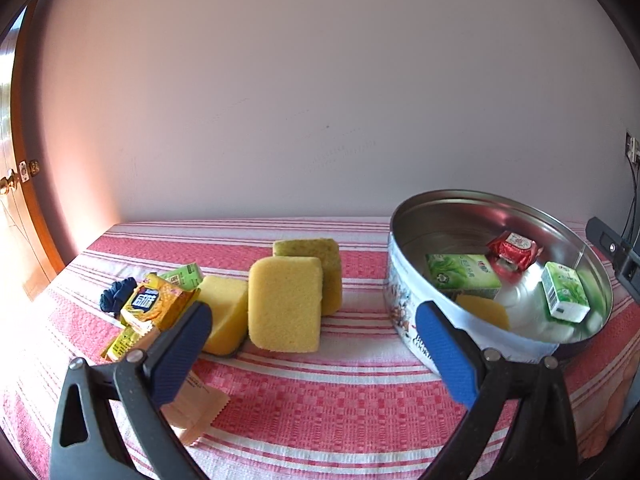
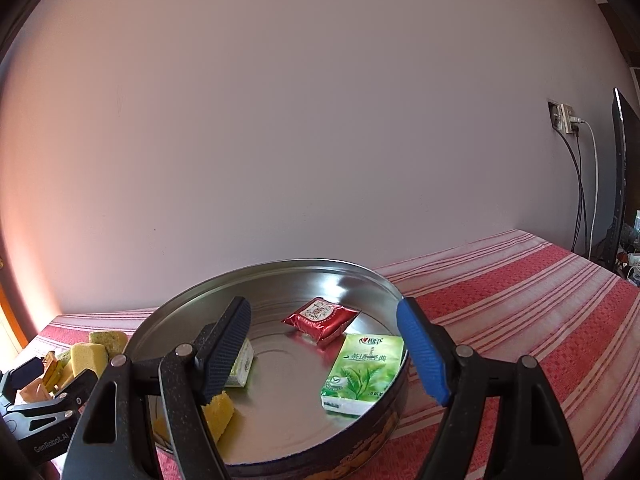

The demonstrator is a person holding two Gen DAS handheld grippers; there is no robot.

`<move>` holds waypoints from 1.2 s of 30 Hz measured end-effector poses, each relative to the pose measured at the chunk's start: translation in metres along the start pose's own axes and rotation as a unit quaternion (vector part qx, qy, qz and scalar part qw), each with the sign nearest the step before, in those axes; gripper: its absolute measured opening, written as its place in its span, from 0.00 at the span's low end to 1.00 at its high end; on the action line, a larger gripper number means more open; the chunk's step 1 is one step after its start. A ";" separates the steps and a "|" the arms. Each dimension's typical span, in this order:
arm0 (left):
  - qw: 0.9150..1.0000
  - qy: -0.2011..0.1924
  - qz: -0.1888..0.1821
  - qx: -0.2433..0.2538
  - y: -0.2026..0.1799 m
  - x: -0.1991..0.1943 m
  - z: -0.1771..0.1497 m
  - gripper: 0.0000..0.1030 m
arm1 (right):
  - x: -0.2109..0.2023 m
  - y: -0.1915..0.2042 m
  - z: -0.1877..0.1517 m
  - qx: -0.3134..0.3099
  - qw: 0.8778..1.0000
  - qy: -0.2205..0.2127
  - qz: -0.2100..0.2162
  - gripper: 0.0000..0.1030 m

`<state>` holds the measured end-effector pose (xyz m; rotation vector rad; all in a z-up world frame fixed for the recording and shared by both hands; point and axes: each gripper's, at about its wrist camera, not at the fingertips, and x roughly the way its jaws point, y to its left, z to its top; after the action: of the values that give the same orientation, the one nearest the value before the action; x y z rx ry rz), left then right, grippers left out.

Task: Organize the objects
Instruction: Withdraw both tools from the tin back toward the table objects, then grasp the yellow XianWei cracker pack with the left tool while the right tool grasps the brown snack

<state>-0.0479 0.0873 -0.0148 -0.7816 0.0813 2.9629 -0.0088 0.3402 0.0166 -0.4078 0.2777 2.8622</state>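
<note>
A plain pale wall [image 1: 304,92] fills most of both views, tinted warm pink toward the left. At the far left stands a wooden door [image 1: 18,168] with a brass knob [image 1: 7,185], sunlit at its edge. The counter [image 1: 320,396] is covered by a red-and-white striped cloth. On the right, a wall socket [image 2: 564,117] holds plugs, with cables [image 2: 582,188] hanging down. A dark flat screen [image 2: 621,176] stands edge-on at the far right.
</note>
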 end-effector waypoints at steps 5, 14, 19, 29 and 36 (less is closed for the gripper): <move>1.000 0.002 0.011 0.008 0.027 -0.009 -0.007 1.00 | -0.012 0.027 -0.009 -0.026 0.999 0.012 0.019 0.75; 0.999 0.014 0.036 -0.002 0.094 -0.020 -0.016 1.00 | -0.026 0.087 -0.029 -0.042 0.995 0.043 0.076 0.75; 0.998 0.021 0.063 -0.015 0.137 -0.024 -0.022 1.00 | -0.032 0.125 -0.038 -0.063 0.990 0.061 0.107 0.75; 0.991 0.042 0.120 -0.051 0.218 -0.020 -0.029 1.00 | -0.024 0.206 -0.063 -0.094 0.965 0.144 0.200 0.75; 0.990 0.069 0.097 -0.074 0.241 -0.011 -0.035 1.00 | -0.005 0.268 -0.082 -0.161 0.929 0.218 0.250 0.75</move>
<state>-0.0415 -0.1556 -0.0323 -1.0548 -0.0593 3.1207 -0.0523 0.0656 -0.0183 -1.2041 -0.0321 3.2859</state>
